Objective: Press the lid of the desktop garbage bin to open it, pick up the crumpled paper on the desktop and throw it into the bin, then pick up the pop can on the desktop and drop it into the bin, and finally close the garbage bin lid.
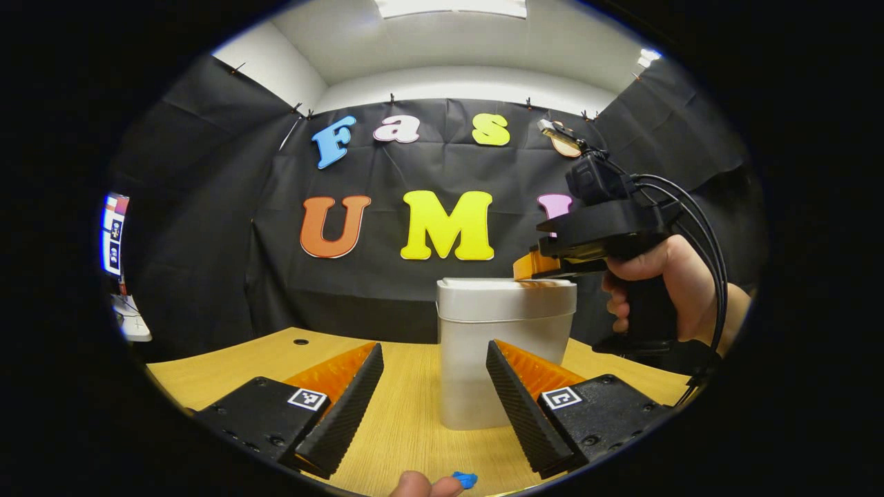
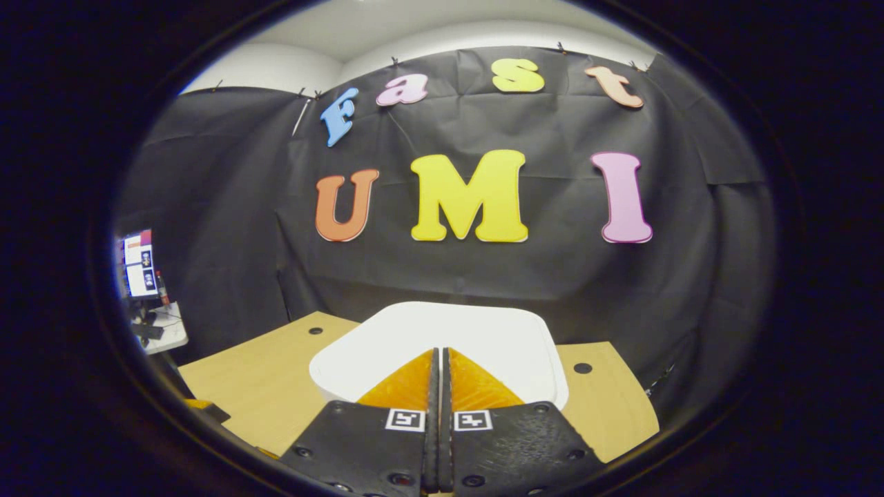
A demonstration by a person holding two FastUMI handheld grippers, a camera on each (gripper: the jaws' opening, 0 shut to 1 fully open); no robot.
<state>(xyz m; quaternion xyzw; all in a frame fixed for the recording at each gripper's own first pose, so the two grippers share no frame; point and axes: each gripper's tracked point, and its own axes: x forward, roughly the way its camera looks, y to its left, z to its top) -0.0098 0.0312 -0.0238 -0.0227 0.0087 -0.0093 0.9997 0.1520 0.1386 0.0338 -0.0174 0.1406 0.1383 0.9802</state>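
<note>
The desktop bin [image 1: 483,345] is a silver-grey tub with a white lid [image 1: 507,284], standing on the wooden table straight ahead in the left gripper view. Its lid lies down flat. My left gripper [image 1: 434,347] is open low over the table, its fingers framing the bin's lower part from the near side without touching it. A hand holds my right gripper [image 1: 530,266] at the bin's right, fingertips at lid height. In the right gripper view that gripper [image 2: 439,353] is shut with nothing in it, tips over the white lid [image 2: 483,331]; I cannot tell whether they touch.
The wooden table [image 1: 407,421] runs back to the black cloth wall and has round holes [image 2: 582,368] near its far edge. A monitor [image 2: 138,266] stands beyond the table at the left. A small blue thing [image 1: 464,478] sits by a person's fingertip at the bottom.
</note>
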